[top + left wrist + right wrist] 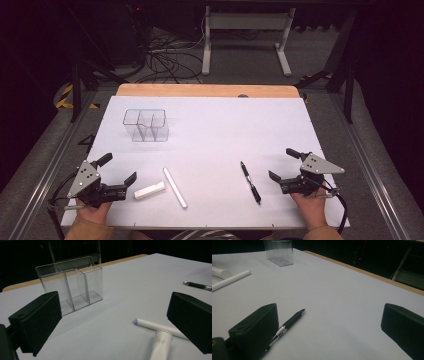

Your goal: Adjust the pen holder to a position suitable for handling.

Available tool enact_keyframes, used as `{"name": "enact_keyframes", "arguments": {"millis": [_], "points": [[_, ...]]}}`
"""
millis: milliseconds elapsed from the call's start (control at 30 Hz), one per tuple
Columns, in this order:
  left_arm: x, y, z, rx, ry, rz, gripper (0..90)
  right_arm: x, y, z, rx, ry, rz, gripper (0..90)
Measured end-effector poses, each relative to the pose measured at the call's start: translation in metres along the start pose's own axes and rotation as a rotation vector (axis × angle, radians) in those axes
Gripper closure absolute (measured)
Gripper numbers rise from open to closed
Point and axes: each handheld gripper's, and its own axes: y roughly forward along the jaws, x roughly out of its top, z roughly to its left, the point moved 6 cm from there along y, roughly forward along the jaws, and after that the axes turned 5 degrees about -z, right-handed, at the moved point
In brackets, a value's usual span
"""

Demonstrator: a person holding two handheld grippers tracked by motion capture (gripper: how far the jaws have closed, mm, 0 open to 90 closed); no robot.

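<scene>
Both grippers are sitting wide open w/ nothing in them, prob staging for pickups: left gripper (120, 169) is hovering just beside the white tube (149, 191) & stick (175, 187), right gripper (283, 163) near the pen (250, 182), clear organizer (146, 125) waiting well ahead on the worktop (210, 130).

Clear glossy plastic organizer (145, 125), smooth walls. Table (225, 130) w/ matt white sheet, wood strip at far edge. Black pen (250, 182): glossy plastic, metal tip. White sticks (175, 187) smooth, matt.
</scene>
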Motion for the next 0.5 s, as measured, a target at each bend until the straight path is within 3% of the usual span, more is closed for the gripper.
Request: {"name": "enact_keyframes", "arguments": {"millis": [233, 500], "points": [[0.0009, -0.0014, -0.0002, -0.031, -0.037, -0.005, 0.3, -0.0006, 0.0012, 0.0005, 0.005, -0.001, 0.006, 2.2], [0.0031, -0.0006, -0.0037, -0.046, 0.013, 0.0, 0.2, -0.0012, 0.0021, 0.0007, 0.009, 0.0, 0.009, 2.4]]}}
